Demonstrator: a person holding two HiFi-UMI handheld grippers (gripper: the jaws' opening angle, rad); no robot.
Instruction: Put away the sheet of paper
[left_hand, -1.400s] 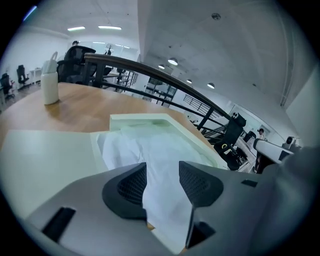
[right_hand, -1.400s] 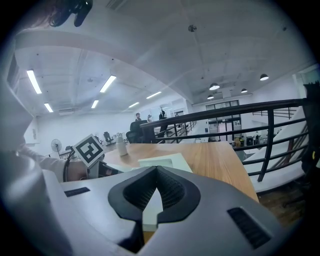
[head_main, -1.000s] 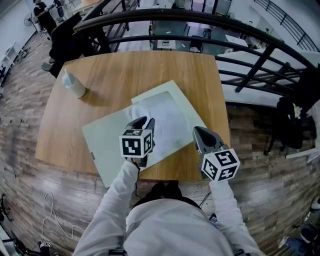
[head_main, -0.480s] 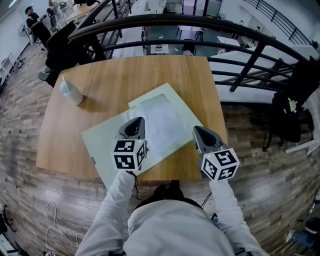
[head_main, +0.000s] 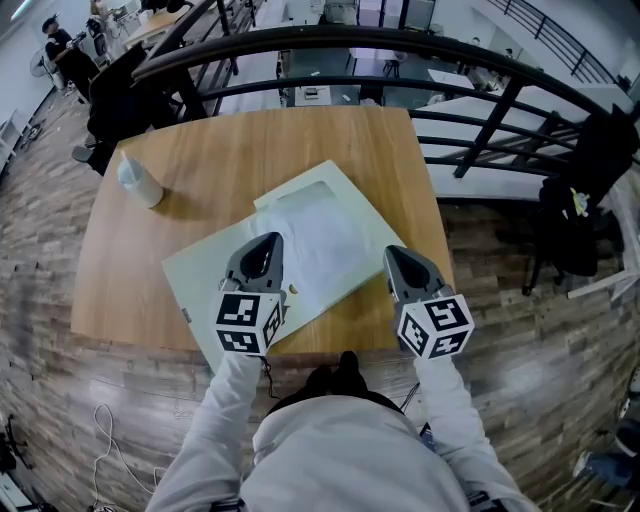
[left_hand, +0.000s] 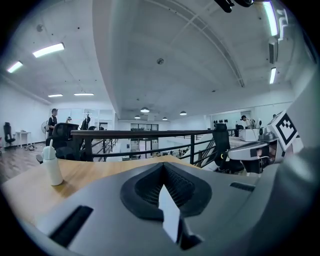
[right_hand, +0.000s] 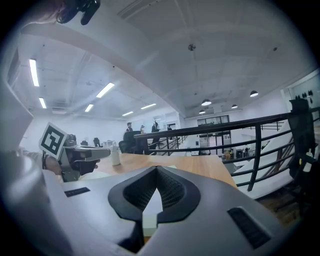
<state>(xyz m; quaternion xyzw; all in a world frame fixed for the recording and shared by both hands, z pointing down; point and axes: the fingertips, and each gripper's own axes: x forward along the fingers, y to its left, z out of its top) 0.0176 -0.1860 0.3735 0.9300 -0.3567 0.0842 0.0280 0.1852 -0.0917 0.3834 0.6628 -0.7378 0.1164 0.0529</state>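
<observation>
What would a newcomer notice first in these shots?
At the near edge of the wooden table, the left gripper is shut on the white sheet of paper, and the right gripper seems shut on the right edge of the pale green folder under it. A white squeeze bottle stands alone near the far left corner.

I see a matt wood-grain desk (head_main: 300, 140), a thin sheet of paper (head_main: 320, 240), a smooth folder (head_main: 200, 275), a plastic bottle (head_main: 140, 180).

No text, label, brand or number can be read anywhere.
</observation>
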